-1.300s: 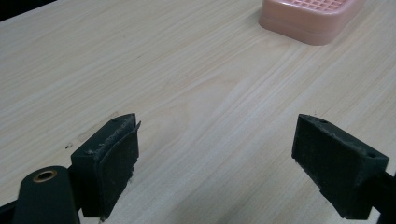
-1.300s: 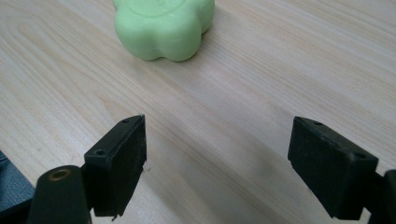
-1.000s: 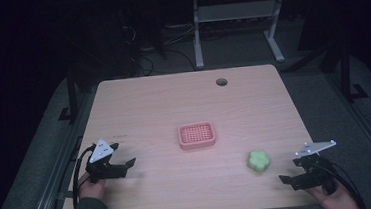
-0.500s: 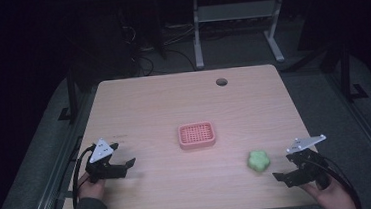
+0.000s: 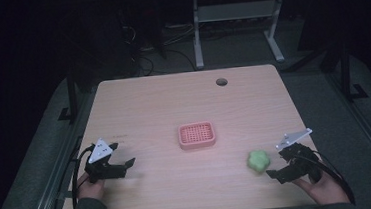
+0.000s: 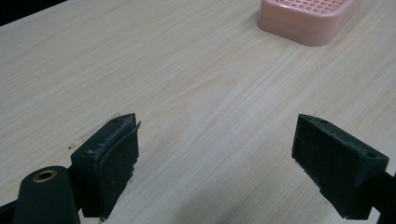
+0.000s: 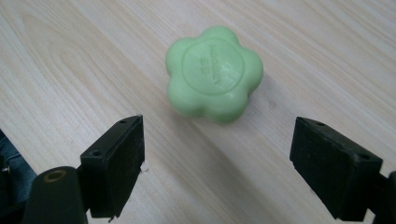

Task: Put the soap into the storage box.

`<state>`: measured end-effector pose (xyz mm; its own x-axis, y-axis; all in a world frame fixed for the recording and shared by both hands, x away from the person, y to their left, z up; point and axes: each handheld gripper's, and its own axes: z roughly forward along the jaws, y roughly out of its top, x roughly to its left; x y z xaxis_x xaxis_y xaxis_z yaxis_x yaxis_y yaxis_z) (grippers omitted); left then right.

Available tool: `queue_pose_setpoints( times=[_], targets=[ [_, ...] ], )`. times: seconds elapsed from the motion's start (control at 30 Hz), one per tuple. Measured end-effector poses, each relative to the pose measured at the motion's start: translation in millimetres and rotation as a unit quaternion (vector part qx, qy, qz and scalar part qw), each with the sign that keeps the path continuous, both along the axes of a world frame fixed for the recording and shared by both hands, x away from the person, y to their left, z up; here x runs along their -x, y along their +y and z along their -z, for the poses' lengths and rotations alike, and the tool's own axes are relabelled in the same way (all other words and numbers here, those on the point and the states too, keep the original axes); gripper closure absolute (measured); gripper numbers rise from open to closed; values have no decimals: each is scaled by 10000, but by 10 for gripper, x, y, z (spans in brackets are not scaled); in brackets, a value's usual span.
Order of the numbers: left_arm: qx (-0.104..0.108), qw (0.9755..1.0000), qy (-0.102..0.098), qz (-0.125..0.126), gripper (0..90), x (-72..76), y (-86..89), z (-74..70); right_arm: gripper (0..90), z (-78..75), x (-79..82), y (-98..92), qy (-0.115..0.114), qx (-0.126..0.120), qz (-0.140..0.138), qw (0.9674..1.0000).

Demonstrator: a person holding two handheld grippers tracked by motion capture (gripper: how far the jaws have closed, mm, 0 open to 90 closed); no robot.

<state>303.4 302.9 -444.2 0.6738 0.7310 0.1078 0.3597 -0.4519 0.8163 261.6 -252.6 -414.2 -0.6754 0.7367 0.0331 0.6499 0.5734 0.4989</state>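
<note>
On the near right part of the bench [image 5: 138, 108], the green soap [image 5: 258, 161] is lying untouched, with the right gripper [image 5: 278, 173] hovering just beside it and pointing toward it. From where I am standing, the work is looking barely begun: nothing is being held, and the soap is sitting well apart from the pink soap dish [image 5: 197, 135] at the middle of the bench. Judging by that, the grasp, the lift and the carry to the dish are all left to do.

Seen from the right gripper view, the soap [image 7: 214, 73] is showing as a smooth, waxy, flower-shaped bar with rounded lobes and a faint stamped circle on its top face, lying flat on the wood ahead of the fingers [image 7: 116, 163], which are standing wide apart with nothing between them. The left gripper [image 5: 120, 167] is resting low at the near left, away from both things; its fingers [image 6: 109, 163] are also spread wide and empty, their black pads looking matte and slightly worn. The dish [image 6: 306, 18] is a rounded rectangle of pale pink plastic with a grid top. The bench itself is pale, straight-grained wood laminate with a round cable hole [image 5: 221, 81] near its far edge.
</note>
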Motion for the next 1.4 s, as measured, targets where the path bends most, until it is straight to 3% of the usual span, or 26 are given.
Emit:
queue_pose_setpoints(
  times=[0.47, 0.63, 0.77, 0.83, 0.93, 1.4],
  targets=[
    [24, 10000, 27, -14, 144, 5, 9, -1, 159, -40, -179, 178, 169, 165, -252, 9994],
    [-92, 10000, 9, 36, 144, 1, 31, -20, 157, -47, -248, 234, 218, 260, -337, 9989],
    [-15, 10000, 12, 3, 144, 5, 25, -18, 157, -45, -273, 276, 254, 294, -363, 9986],
    [71, 10000, 23, -35, 144, 11, 17, -13, 156, -32, -307, 314, 272, 325, -422, 9982],
    [-5, 10000, 11, 11, 144, 5, 24, -18, 156, -9, -341, 356, 324, 362, -434, 9979],
    [18, 10000, 7, 7, 144, 6, 25, -17, 156, 149, -478, 438, 521, 554, -485, 9959]
  ],
)
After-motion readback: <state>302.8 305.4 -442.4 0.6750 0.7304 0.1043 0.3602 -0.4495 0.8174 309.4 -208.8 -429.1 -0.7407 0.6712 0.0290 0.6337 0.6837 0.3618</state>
